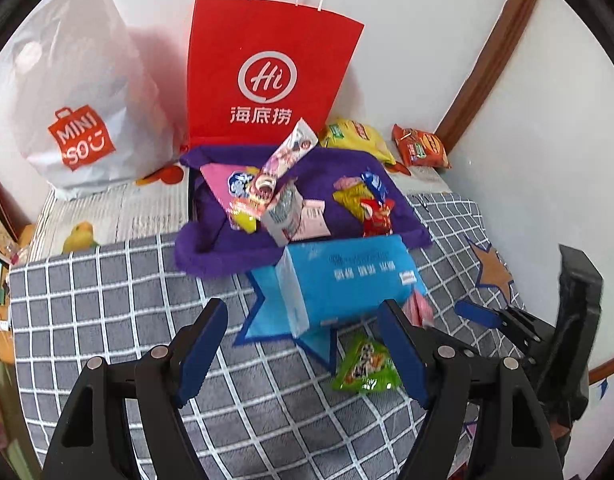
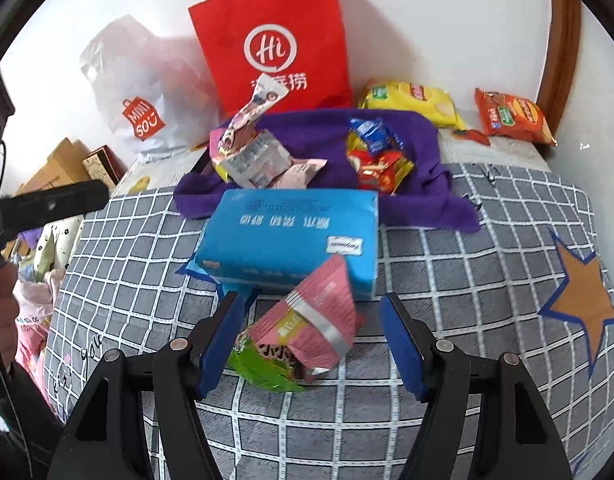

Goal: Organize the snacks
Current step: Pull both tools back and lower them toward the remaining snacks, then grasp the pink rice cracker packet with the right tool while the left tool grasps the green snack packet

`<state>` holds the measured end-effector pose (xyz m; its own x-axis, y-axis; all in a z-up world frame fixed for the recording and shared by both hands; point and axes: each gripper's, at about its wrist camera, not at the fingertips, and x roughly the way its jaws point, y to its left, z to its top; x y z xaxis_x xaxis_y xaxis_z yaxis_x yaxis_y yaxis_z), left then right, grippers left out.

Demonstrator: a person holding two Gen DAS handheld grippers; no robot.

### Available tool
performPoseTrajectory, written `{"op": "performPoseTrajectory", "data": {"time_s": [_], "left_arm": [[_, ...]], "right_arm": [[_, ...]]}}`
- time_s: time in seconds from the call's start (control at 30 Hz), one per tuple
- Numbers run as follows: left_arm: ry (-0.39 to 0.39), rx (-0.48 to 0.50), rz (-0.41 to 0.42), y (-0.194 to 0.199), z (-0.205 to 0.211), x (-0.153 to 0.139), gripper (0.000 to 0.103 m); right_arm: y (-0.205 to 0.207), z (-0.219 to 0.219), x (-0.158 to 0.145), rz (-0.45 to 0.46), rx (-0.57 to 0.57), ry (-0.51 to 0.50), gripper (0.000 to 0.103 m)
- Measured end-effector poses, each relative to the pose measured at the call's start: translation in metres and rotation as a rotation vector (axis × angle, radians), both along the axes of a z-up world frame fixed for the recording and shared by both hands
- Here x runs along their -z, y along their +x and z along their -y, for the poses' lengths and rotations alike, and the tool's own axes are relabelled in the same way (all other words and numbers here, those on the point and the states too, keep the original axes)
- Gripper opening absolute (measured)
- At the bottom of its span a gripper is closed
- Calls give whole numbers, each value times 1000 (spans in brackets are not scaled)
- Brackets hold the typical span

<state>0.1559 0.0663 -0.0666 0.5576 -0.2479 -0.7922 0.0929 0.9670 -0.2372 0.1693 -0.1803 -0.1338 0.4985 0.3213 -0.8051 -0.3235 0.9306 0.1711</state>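
Observation:
A blue tissue pack [image 1: 347, 280] [image 2: 291, 240] lies on the checked bedspread [image 1: 107, 300] in front of a purple cloth [image 1: 223, 252] [image 2: 423, 200] that bears several small snack packets. A pink packet [image 2: 319, 316] leans on a green packet [image 2: 263, 366] [image 1: 367, 368] just in front of the pack. My right gripper [image 2: 313, 346] is open, with these two packets lying between its blue fingers [image 2: 403, 348], unpressed. My left gripper [image 1: 303, 354] is open and empty, left of the green packet and short of the tissue pack.
A red paper bag [image 1: 267, 76] and a white plastic bag [image 1: 87, 112] stand against the wall behind the cloth. Yellow [image 1: 355, 136] and orange [image 1: 421, 146] chip bags lie at the back right. Boxes and clutter [image 2: 67, 164] sit beyond the bed's left edge.

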Motion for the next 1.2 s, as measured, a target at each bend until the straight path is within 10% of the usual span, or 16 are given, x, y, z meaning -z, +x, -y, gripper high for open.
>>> {"op": "performPoseTrajectory", "data": {"time_s": [0.37,0.43,1.2], "left_arm": [[-5,-38,-51,-31,-7,37,76],[-8,-36,-61,-32,-4,43,76],[76,176,-110,-26,118,97,78]], "right_arm": [[14,-23,52,-50,16,-71,70],[12,-17,50,-29,21,-43,57],[-44,108,25,85,152,-3,56]]}}
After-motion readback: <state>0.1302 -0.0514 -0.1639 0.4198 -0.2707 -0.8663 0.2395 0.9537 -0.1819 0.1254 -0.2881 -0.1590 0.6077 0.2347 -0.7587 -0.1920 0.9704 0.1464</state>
